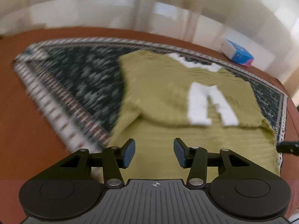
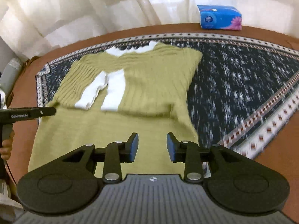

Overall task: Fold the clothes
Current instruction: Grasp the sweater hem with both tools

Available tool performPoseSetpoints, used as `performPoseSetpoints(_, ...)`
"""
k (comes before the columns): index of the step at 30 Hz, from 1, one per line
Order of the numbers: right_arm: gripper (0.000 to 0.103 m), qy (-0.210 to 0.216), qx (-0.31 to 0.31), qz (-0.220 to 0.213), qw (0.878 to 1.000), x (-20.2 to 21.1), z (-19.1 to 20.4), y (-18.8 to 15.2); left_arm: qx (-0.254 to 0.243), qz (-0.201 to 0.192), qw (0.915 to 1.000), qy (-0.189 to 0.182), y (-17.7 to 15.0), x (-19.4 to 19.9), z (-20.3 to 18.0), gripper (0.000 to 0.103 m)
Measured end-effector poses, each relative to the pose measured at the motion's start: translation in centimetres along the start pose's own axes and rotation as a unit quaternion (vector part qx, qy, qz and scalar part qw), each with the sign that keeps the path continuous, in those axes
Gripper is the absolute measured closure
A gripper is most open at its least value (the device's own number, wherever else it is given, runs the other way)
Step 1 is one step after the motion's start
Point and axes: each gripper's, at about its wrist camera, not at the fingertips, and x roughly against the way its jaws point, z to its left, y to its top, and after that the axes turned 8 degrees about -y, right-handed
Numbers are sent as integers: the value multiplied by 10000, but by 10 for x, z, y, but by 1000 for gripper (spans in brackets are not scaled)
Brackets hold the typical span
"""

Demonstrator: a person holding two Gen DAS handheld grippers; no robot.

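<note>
Brown table (image 2: 271,160) under patterned mat (image 2: 233,78)

Both wrist views look forward and down along their own fingers from low and near, over the near hem of the green sweater (image 1: 168,97) (image 2: 130,85). The 2 share the patterned mat (image 1: 78,78) (image 2: 233,78) and the blue tissue pack (image 1: 239,53) (image 2: 220,16).

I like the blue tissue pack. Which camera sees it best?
The right wrist view: the tissue pack looks sharp and whole, with its pink flower. The left wrist view shows the pack small, blurry, near the edge.
</note>
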Motion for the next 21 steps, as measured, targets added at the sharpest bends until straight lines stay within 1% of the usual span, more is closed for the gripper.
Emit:
performPoseSetpoints(3, 62, -70, -110, 106, 9999, 14, 4, -24, 183, 121, 9997, 68, -16, 16, 17, 40)
performPoseSetpoints(5, 57, -117, -229, 201, 9995, 21, 6, -41, 240, 210, 9994, 108, -24, 25, 26, 40)
performPoseSetpoints(9, 57, -236, -517, 426, 9975, 31, 8, -75, 200, 316, 9992, 142, -40, 38, 31, 40)
performPoseSetpoints(11, 57, -268, -590, 523, 9965, 35, 8, -91, 230, 342, 9991, 87, -49, 46, 32, 38)
performPoseSetpoints(13, 57, -278, -629, 584, 9959, 38, 8, -103, 282, 362, 9989, 9, -59, 53, 31, 30)
performPoseSetpoints(16, 54, -243, -630, 626, 9957, 39, 6, -115, 362, 437, 9984, 54, -78, 59, 27, 30)
performPoseSetpoints(19, 54, -144, -634, 670, 9956, 37, 3, -126, 470, 529, 9975, 77, -94, 65, 20, 30)
performPoseSetpoints(21, 54, -38, -630, 682, 9957, 38, 3, -133, 566, 589, 9967, -26, -105, 69, 16, 30)
